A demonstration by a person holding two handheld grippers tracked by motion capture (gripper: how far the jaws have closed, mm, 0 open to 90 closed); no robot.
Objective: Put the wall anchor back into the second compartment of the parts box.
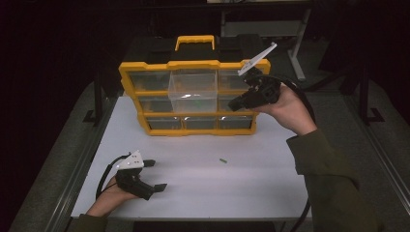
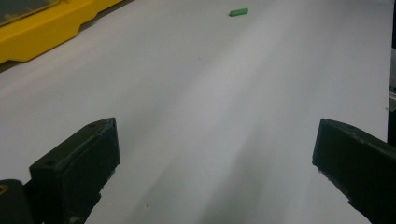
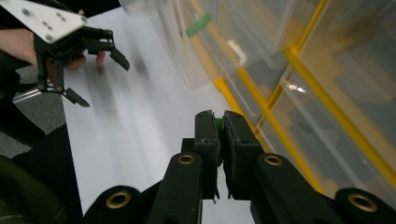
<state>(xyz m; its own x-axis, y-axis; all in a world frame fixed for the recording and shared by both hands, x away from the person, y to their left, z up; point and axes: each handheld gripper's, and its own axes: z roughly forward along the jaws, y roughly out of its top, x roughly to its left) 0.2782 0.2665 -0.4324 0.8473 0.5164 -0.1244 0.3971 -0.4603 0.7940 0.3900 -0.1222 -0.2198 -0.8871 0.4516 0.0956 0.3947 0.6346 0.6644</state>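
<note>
So the right tool (image 3: 220,128) is up in the air in front of the yellow organizer box (image 1: 145,72), right by its right-hand column of drawers. Its jaws are squeezed together, and in the right gripper view you can spot a little sliver of green (image 3: 218,125) pinched between the pads, some small green piece, too hidden to say much more about it. One clear drawer (image 1: 193,92) in the middle column is pulled out toward the person, and there's something green sitting inside it (image 3: 198,24).

The left tool (image 1: 155,175) is parked low at the near left corner of the white worktop (image 1: 251,188), hand resting there, jaws spread wide with nothing between them, just bare surface. A second small green block (image 1: 223,160) lies loose on the worktop, roughly in the middle, well apart from both tools and a bit in front of the organizer. The left gripper view catches it too, off ahead of the open jaws.
</note>
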